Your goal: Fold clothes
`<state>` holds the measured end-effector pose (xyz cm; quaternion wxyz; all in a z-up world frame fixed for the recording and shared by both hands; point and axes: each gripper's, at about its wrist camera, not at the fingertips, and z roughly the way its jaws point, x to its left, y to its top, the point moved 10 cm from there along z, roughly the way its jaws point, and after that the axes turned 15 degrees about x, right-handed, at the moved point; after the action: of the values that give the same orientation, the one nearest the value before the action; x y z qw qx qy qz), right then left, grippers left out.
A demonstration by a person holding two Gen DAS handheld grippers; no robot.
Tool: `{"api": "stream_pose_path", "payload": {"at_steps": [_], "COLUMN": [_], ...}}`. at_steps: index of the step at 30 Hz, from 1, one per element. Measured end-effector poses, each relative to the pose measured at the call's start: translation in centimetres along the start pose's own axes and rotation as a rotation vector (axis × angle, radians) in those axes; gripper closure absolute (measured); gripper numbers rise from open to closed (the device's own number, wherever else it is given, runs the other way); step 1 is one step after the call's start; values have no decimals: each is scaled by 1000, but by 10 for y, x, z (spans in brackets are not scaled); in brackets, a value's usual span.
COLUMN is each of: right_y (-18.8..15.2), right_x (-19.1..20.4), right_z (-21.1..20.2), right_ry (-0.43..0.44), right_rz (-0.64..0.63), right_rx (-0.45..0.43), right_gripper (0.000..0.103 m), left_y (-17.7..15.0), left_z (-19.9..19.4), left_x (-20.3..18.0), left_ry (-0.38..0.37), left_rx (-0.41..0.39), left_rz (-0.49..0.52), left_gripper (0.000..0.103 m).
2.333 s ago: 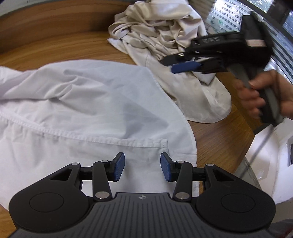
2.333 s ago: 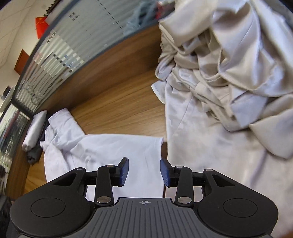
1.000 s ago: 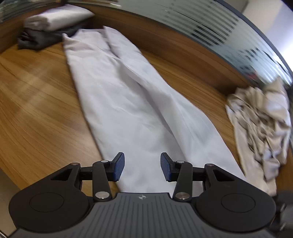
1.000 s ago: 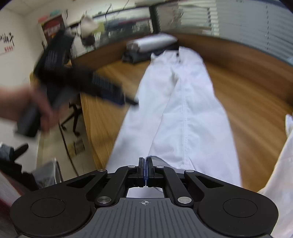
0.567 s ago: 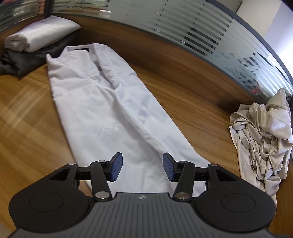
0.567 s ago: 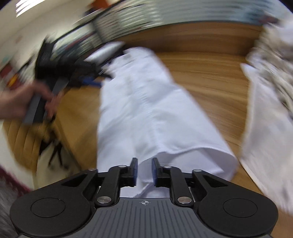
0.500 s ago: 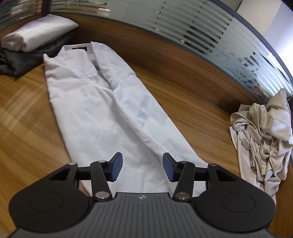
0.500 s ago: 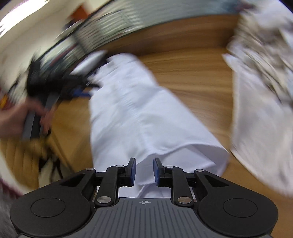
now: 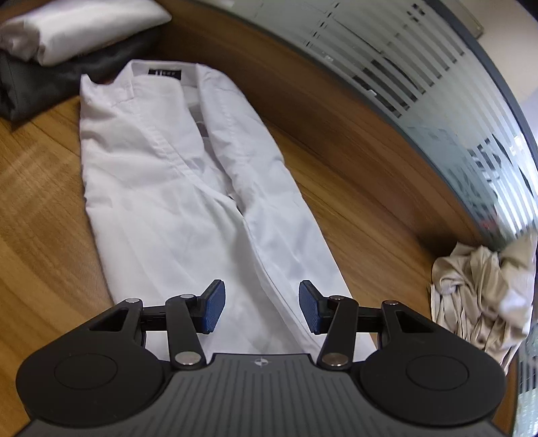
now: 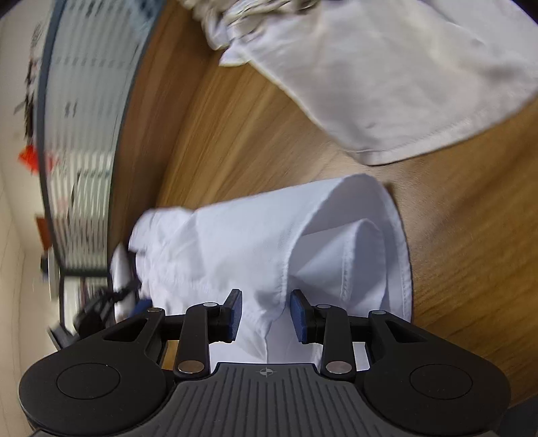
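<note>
Black collar label (image 9: 164, 73), lettering unreadable

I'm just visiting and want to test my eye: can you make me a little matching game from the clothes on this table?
Things:
1. white shirt
2. beige pile
3. dark garment
4. left tongs

States:
a. crumpled in a heap
b. open, holding nothing
c. spread out long on the wood
d. under a folded white bundle

Pairs: 1-c, 2-a, 3-d, 4-b
</note>
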<state>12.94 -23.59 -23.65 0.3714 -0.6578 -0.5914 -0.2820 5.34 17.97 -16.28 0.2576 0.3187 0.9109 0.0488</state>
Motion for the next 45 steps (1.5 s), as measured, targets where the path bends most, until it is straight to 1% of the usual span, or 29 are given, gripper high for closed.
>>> {"api": "stream_pose_path", "payload": {"at_steps": [1, 2, 4, 7, 10, 12, 13, 15, 18, 22, 24, 27, 29, 31, 33, 36, 39, 40, 43, 45], "right_y": [0, -1, -2, -11, -30, -48, -56, -72, -88, -94, -96, -100, -101, -100, -97, -90, -82, -80, -74, -66], "right_x": [-2, -2, 4, 30, 59, 72, 74, 66, 42, 13, 17, 27, 36, 38, 33, 16, -4, -10, -18, -21], "right_z": [1, 1, -6, -25, -46, -49, -49, -38, -12, 14, 10, 0, -13, -27, -37, -51, -61, -64, -66, -61], "right_ry": [13, 29, 70, 109, 104, 69, 48, -4, -97, -237, -271, -327, -354, -382, -405, -427, -451, -447, -394, -395], "right_rz": [20, 37, 47, -22, -154, -254, -291, -326, -325, -295, -311, -347, -390, -412, -410, -369, -313, -301, -292, -319], "right_rx": [-11, -19, -56, -124, -165, -173, -168, -145, -124, -150, -187, -251, -295, -326, -349, -365, -371, -384, -392, -384], "right_gripper": [82, 96, 97, 98, 99, 100, 100, 100, 100, 100, 99, 95, 94, 93, 93, 92, 91, 90, 89, 85], "left_y": [4, 7, 13, 21, 28, 33, 36, 41, 46, 51, 53, 49, 42, 31, 20, 6, -4, -6, -7, -6], "left_z": [5, 9, 18, 25, 28, 30, 31, 31, 25, 11, 4, -6, -3, 10, 23, 43, 61, 66, 78, 82], "left_x": [2, 3, 5, 1, -1, -1, -1, -1, -3, -10, -13, -35, -55, -72, -82, -87, -84, -82, -74, -72], "left_ry": [-5, -8, -14, -20, -28, -32, -30, -21, -4, 17, 28, 16, -2, -14, -23, -32, -19, -9, 24, 37], "left_rx": [13, 27, 54, 71, 87, 96, 101, 111, 103, 74, 60, 11, 1, 28, 60, 114, 165, 177, 208, 219], "left_rz": [-2, -3, 3, 47, 69, 83, 92, 113, 164, 247, 289, 400, 488, 553, 583, 599, 613, 611, 593, 575], "left_gripper": [49, 49, 49, 49, 49, 49, 49, 49, 49, 49, 49, 49, 49, 49, 49, 49, 49, 49, 49, 49]}}
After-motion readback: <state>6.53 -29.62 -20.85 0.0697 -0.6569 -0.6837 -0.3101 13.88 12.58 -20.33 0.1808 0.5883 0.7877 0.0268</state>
